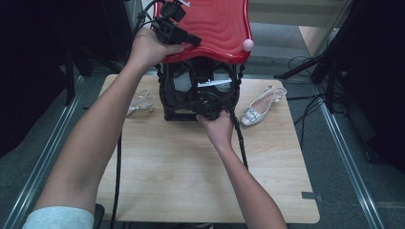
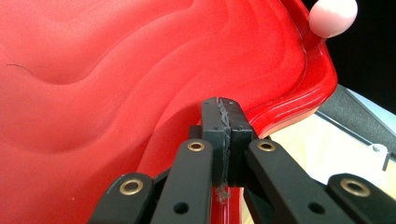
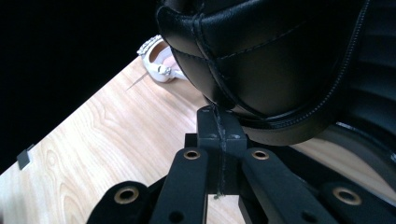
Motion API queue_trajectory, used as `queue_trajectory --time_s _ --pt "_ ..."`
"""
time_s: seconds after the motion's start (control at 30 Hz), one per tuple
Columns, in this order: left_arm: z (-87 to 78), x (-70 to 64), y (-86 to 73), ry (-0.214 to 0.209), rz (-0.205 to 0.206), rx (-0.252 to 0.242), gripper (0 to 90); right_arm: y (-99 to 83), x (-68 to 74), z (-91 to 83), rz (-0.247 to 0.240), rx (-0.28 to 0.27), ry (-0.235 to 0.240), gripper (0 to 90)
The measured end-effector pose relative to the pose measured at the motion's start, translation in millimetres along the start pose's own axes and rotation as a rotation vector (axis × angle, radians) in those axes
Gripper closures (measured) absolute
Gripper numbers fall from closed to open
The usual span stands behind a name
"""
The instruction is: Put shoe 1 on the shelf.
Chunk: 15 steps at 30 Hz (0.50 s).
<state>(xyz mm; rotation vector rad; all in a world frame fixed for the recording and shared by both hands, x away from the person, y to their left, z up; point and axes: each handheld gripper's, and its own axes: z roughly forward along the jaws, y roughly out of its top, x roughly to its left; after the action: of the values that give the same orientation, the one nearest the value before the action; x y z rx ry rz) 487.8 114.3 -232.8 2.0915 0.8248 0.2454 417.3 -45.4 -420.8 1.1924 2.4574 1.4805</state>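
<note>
A pale wood-grain table (image 1: 191,171) with rounded corners carries a small rack with a dark, ornate frame (image 1: 165,90). Its top is a glossy red plastic tray (image 1: 219,26) moulded in soft waves, with a raised, curving rim and a smooth pink ball (image 1: 248,45) on the near right corner.

The left hand (image 1: 148,47) holds the left gripper (image 1: 184,38) at the near left edge of the tray. In the left gripper view its black jaws lie pressed flat against each other with only a thin seam between them, their tips over the red surface just inside the rim; whether they pinch any of the tray cannot be told. The pink ball (image 2: 332,16) shows at the upper right corner of that view.

The right hand (image 1: 218,128) holds the right gripper (image 1: 207,106) low at the front of the rack, under the tray. In the right gripper view the jaws are together, their tips just below the rounded toe of a black leather shoe (image 3: 271,60) with stitched seams and a ribbed sole edge. It is unclear whether they touch it.

Two pale objects (image 1: 200,81) sit inside the rack, too dim to identify.

A cream slingback shoe (image 1: 261,106) with a sparkling buckle lies on the table right of the rack. Another pale strappy shoe (image 1: 142,101) lies at the rack's left. Black cables (image 1: 117,181) trail from the grippers across the table.
</note>
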Motion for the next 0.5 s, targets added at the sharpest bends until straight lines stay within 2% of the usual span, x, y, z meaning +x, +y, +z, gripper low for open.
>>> queue_trajectory --time_s 0.5 --pt "-0.1 0.1 -0.2 0.002 0.007 -0.001 90.0 16.3 1.6 16.2 -0.004 0.0 -0.043 90.0"
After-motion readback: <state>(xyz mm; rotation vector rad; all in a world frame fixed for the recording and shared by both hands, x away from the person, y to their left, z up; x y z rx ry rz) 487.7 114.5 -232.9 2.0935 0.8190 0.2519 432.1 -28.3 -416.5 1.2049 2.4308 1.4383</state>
